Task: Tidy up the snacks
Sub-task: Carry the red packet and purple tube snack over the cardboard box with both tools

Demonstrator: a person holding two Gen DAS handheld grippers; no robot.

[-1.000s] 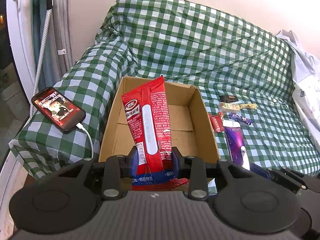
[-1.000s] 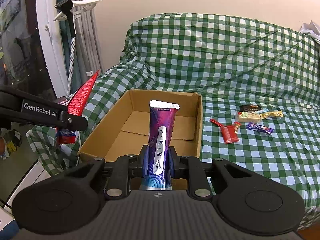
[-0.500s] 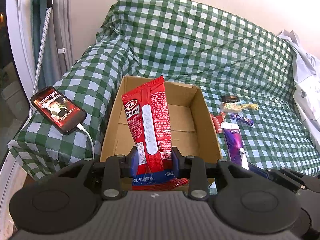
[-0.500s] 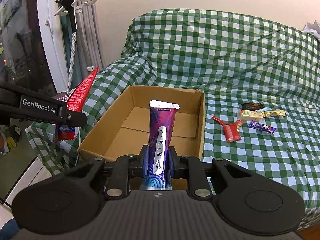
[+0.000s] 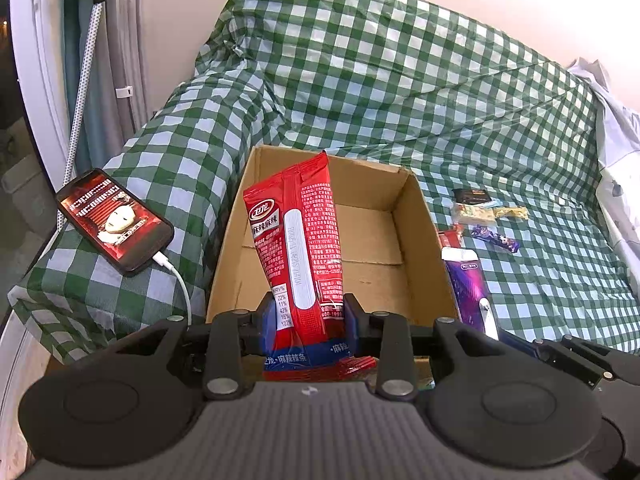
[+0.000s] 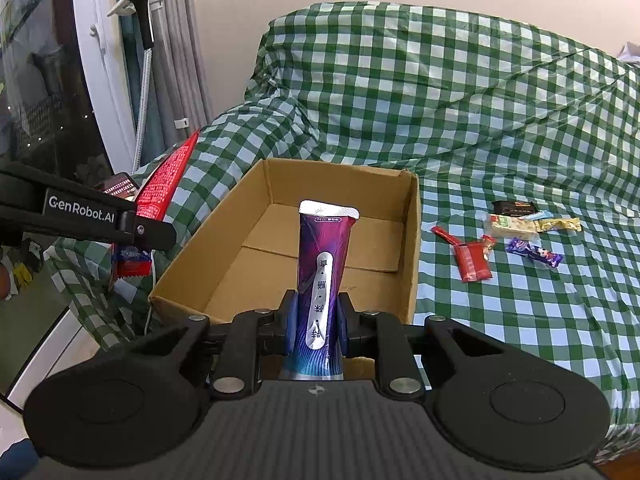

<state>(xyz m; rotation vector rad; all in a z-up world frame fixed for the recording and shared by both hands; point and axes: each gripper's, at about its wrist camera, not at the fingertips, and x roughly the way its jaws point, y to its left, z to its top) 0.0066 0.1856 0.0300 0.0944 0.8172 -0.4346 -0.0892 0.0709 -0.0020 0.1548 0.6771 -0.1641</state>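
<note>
My left gripper (image 5: 308,320) is shut on a red snack packet (image 5: 298,240), held upright over the near end of an open, empty cardboard box (image 5: 416,216). My right gripper (image 6: 316,320) is shut on a purple snack packet (image 6: 324,256), also upright above the box's (image 6: 412,240) near edge. The purple packet (image 5: 470,288) shows at the right of the left wrist view; the red packet (image 6: 164,184) and left gripper show at the left of the right wrist view. Several small snacks (image 6: 516,232) lie on the checked cover right of the box.
The box sits on a bed with a green checked cover (image 5: 400,100). A lit phone (image 5: 114,220) on a white cable lies on the cover left of the box. A window frame and curtains (image 6: 112,80) stand at the left. White cloth (image 5: 616,152) lies at the far right.
Both grippers have drifted slightly closer to and over the box with their packets still held. Nothing was released.
</note>
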